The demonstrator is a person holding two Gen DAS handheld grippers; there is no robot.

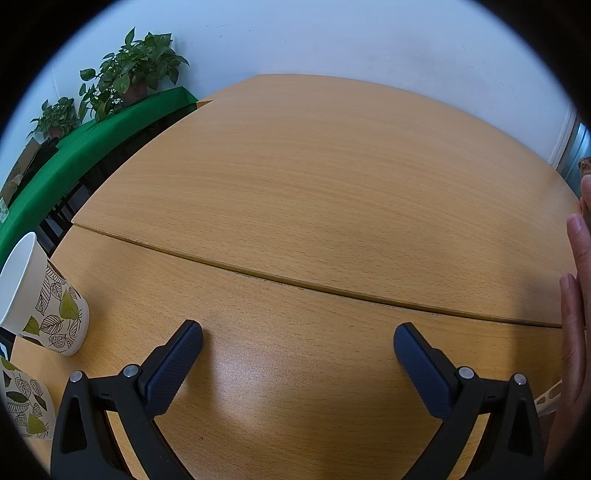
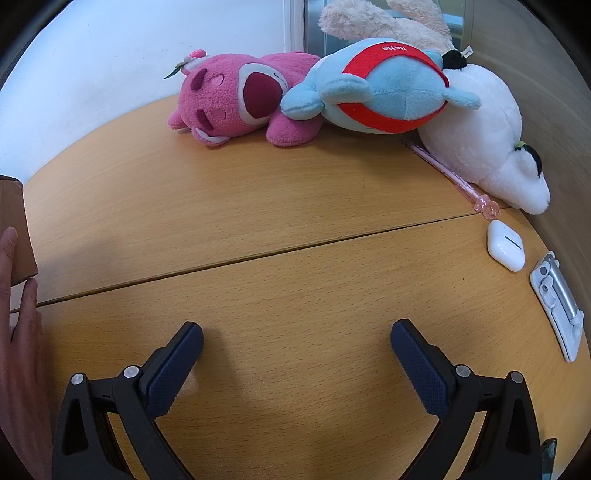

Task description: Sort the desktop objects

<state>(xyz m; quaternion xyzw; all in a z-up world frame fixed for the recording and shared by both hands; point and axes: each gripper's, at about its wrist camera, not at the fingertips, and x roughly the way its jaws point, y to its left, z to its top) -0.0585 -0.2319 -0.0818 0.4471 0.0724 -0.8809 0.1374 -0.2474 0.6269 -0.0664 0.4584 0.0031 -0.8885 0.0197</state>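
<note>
- Left wrist view, far left: two paper cups with a green and black leaf print on white; the nearer cup (image 1: 24, 402) cut off by the frame edge, the farther cup (image 1: 48, 299) tilted, its white inside facing the camera, standing on the wooden surface (image 1: 314, 192).
- Behind them, potted plants (image 1: 136, 70) on a green-covered shelf (image 1: 92, 144) against the wall.
- Centre: left gripper (image 1: 298, 356) with jaws spread wide, gripping nothing, bare wood grain between the dark blue pads (image 1: 173, 373).
- A seam running across the surface just ahead of the fingertips.
- Right edge: a bare hand (image 1: 576, 295), fingers upright.
- Right wrist view, left edge: a hand (image 2: 18, 332) resting against a brown cardboard box (image 2: 14, 225).
- Centre: right gripper (image 2: 297, 354) likewise wide open and empty, low over the surface (image 2: 258, 206).
- Far side, a pile of soft toys: pink bear plush (image 2: 236, 96) lying on its side, a flower on its head; light blue plush (image 2: 384, 85) with a red band leaning on it; beige plush (image 2: 388, 18) behind; white plush (image 2: 484, 133) with black tufts lying to the right.
- Pink pen (image 2: 450, 173) with a clear bear-shaped cap, lying just beside the white plush.
- White earbud case (image 2: 505, 245) near the pen's cap, slightly apart.
- White and silver folding stand (image 2: 557, 302) lying flat near the right edge.
</note>
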